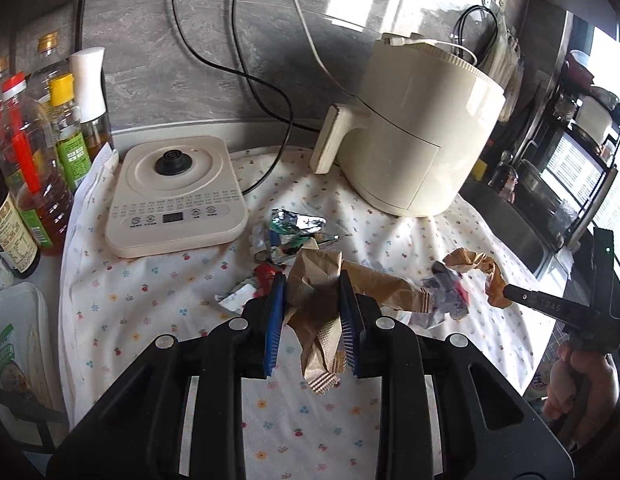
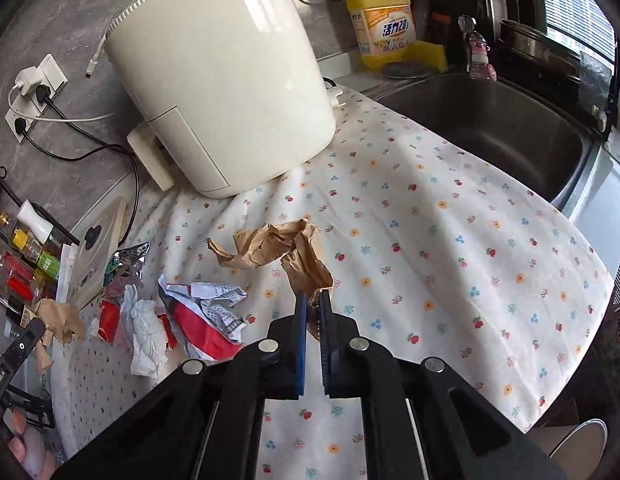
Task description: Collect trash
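Black claw (image 1: 313, 312), blue ribbed pads (image 1: 274, 322)

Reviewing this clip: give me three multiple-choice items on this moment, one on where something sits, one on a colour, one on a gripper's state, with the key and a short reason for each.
1. Where does the cream air fryer stand?
A. on the floral cloth, next to the sink
B. inside the sink
C. on the kettle base

2. What colour is the dish soap bottle behind the sink?
A. green
B. yellow
C. white

3. What is the left gripper doing?
A. open above bare cloth
B. shut on a foil wrapper
C. shut on crumpled brown paper

Key: 1 A, the fryer's base rests on the cloth with the basin just beside it. 2 B, its body and pump cap are yellow. 3 C, the blue pads press on the brown paper from both sides.
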Tool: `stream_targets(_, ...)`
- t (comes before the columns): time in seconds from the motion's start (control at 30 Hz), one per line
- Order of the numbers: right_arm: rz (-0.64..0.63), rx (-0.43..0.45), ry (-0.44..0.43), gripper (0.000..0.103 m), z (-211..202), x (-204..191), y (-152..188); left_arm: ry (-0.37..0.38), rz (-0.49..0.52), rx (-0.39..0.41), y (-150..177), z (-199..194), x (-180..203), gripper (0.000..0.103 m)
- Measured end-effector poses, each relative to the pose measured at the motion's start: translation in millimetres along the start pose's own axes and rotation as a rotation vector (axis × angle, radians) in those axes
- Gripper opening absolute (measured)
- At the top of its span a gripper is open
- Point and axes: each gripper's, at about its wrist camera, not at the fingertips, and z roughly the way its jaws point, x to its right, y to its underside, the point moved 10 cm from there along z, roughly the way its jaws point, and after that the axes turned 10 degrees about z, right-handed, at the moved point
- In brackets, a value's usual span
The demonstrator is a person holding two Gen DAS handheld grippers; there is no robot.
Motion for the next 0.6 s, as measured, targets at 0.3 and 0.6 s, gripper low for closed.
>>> stream_targets(0.3, 0.092, 0.047, 0.064, 0.006, -65.6, 85.4, 8.7, 0.136, 0.091, -0.011, -3.6, 15.3, 94.6, 0.026)
stream_targets(0.6, 0.228, 0.105, 0.163, 0.006, -138.9, 196.5, 34.3, 0.3, 0.22, -0.048, 11.7, 21.7, 220.1, 0.026)
